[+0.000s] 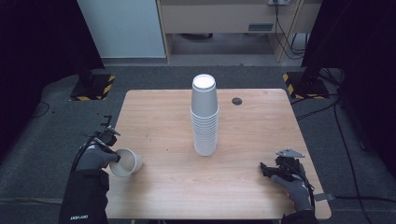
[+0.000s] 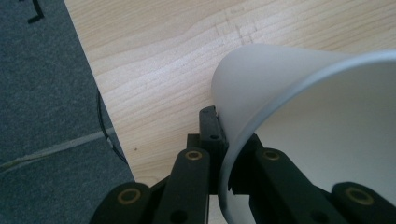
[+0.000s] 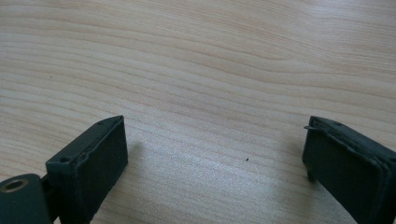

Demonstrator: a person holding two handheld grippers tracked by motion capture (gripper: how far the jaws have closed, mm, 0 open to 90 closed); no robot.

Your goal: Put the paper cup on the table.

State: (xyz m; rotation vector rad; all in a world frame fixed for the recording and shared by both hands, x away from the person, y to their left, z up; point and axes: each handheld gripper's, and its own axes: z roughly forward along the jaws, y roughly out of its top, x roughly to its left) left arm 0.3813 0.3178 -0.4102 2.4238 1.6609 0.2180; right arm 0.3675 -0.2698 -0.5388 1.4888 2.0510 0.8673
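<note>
A single white paper cup [image 1: 126, 162] lies tilted on its side at the near left of the wooden table [image 1: 159, 112], mouth toward me. My left gripper [image 1: 111, 145] is shut on its rim. In the left gripper view the cup [image 2: 303, 130] wall is pinched between the two black jaws of that gripper [image 2: 228, 149], one outside and one inside the cup. A tall stack of white paper cups [image 1: 204, 116] stands upside down mid-table. My right gripper [image 1: 267, 169] rests at the near right, open; its view shows bare wood between the spread jaws of the gripper [image 3: 215, 154].
A dark round cable hole [image 1: 237, 101] sits in the tabletop behind and right of the stack. The table's left edge [image 2: 112, 130] runs close beside the left gripper, with grey carpet [image 2: 42, 93] below. Black stands with yellow-striped bases stand beyond the far corners.
</note>
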